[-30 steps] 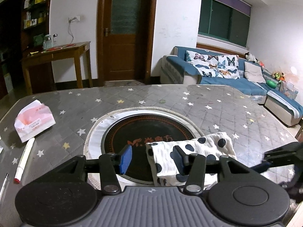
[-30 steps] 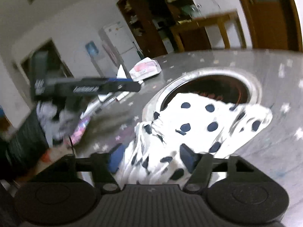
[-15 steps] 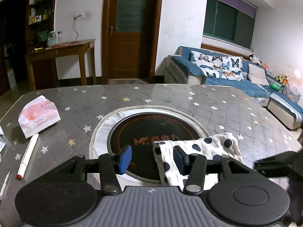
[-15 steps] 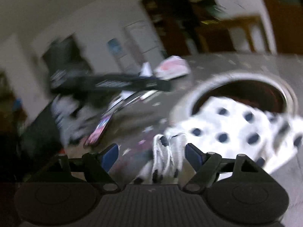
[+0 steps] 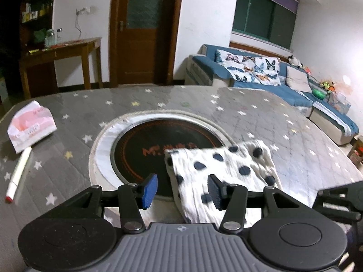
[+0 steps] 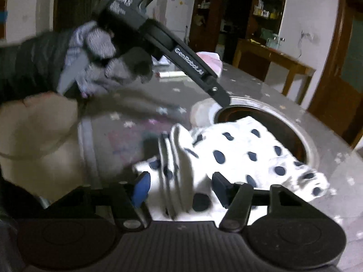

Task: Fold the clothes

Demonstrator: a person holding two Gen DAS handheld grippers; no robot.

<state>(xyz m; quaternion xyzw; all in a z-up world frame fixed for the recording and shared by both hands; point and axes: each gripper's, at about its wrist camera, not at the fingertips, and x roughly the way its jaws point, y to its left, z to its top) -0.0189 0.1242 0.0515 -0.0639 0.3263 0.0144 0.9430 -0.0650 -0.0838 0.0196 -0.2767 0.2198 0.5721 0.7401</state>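
Since a second ago you've swung your right gripper round; its jaws gape wide around the polka-dot cloth's bunched near edge. Cloth lies over the table's burner ring, long axis toward 1 o'clock. Left gripper wide too, empty, cloth at its 2 o'clock

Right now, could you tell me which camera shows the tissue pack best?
The left wrist view: the pink-and-white tissue pack sits whole and sharp beside a marker. The right wrist view shows only a pink sliver behind the left gripper.
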